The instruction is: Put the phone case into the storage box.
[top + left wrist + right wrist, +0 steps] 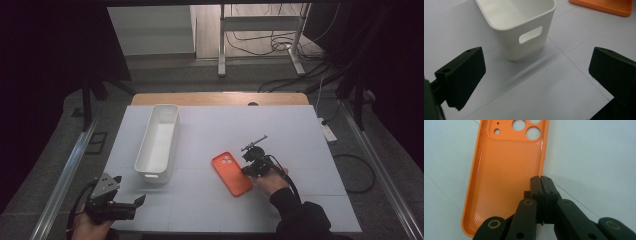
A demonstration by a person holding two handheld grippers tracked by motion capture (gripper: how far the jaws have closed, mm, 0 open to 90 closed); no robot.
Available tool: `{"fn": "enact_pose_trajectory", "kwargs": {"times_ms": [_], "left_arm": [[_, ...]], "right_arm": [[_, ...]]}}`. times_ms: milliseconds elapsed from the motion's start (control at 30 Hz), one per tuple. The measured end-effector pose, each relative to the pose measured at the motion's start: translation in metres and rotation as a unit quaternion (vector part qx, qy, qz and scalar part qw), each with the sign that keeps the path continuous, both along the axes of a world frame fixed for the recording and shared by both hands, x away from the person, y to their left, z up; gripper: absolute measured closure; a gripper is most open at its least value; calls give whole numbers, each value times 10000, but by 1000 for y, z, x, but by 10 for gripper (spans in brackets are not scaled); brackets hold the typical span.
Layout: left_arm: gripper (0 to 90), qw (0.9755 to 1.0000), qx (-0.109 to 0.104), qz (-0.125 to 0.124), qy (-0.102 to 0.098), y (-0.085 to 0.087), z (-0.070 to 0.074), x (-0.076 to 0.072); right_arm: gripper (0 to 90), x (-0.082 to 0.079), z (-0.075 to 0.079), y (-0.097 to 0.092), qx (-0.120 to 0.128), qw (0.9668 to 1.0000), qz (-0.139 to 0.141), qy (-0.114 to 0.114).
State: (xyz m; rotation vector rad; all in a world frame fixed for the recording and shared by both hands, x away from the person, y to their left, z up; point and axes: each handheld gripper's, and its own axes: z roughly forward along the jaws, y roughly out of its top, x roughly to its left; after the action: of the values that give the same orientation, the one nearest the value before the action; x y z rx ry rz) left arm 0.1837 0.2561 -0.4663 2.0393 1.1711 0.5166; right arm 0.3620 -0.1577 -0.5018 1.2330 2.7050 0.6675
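The right hand-held gripper [541, 180], jaws pinched together on the long rim of the orange phone case [506, 175] lying hollow-up mid-tabletop, seems set to lift it, while the left hand-held gripper [536, 75] waits wide open and empty at the near-left corner beside the white bin [521, 22].

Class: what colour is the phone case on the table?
Orange phone case, seen best in the right gripper view.

looks like a lab / recording setup, not a home. white work table [300, 125] w/ grid lines sits on a wooden top, dark curtains [45, 75] on both sides, loose cables [280, 42] across grey carpet floor, metal stand legs [222, 45] at the back, power strip [328, 132] just beside the table.
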Motion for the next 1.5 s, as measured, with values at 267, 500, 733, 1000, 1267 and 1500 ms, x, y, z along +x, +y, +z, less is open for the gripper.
{"fn": "enact_pose_trajectory", "kwargs": {"times_ms": [267, 500, 733, 1000, 1267, 1500], "left_arm": [[15, 10000, -23, 8, -2, 1, 0, 0], [15, 10000, -71, -6, 5, 2, 0, 0], [20, 9999, -133, -2, 43, 3, 0, 1], [29, 9999, -146, 2, 91, 3, 0, 2], [28, 9998, -155, -25, 105, 3, 0, 2], [6, 9998, -185, -5, 105, 4, 0, 3]], "right_arm": [[892, -1, 3, -1, 169, 9999, -9, -11], [892, -3, 10, -2, 324, 9994, 47, -149], [891, -8, 19, -6, 508, 9983, 104, -275], [891, -12, 27, -10, 652, 9970, 124, -388], [891, -16, 35, -18, 775, 9955, 106, -525], [891, -19, 43, -25, 943, 9935, 86, -635]]}}
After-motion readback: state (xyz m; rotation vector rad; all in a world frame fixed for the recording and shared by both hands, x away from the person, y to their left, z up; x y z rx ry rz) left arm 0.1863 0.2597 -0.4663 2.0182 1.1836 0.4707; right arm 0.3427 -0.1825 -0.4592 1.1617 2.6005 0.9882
